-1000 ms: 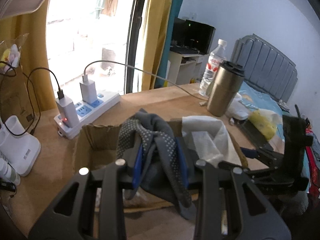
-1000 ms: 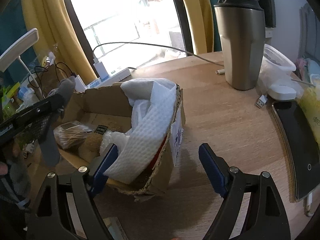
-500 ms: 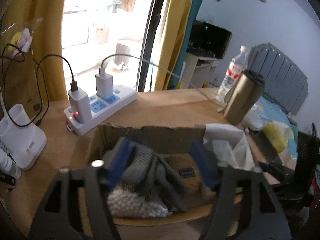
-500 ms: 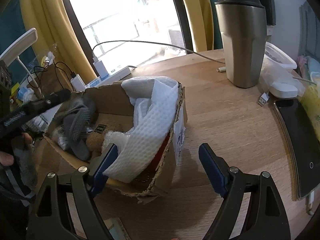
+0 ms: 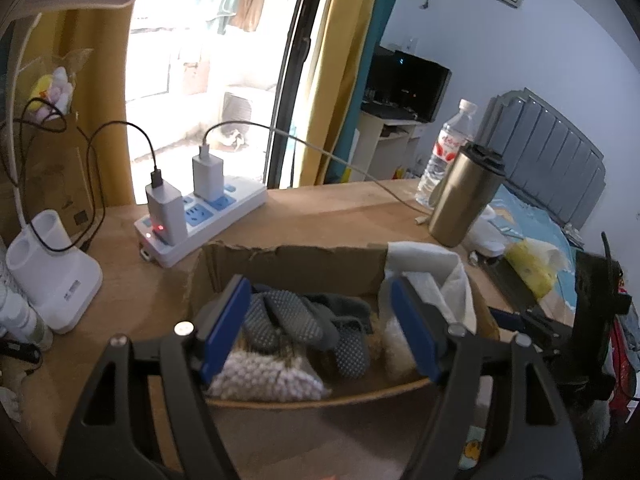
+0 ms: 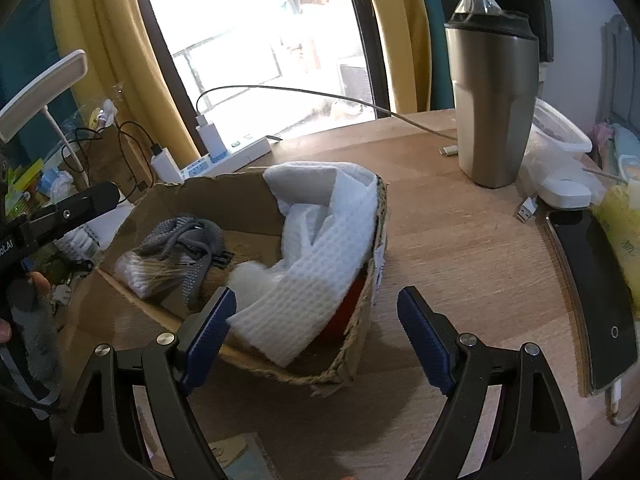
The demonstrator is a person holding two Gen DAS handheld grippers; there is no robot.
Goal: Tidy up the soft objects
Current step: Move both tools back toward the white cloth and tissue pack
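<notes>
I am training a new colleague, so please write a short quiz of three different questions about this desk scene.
1. True or false: the grey dotted gloves lie inside the cardboard box.
2. What drapes over the box's edge? A) white waffle towel B) blue scarf C) red sock
3. Fill in: the left gripper is ____.

Key: 1 true; 2 A; 3 open, as is the right gripper.

Towel [image 6: 320, 248] over box's [image 6: 224, 196] right side
</notes>
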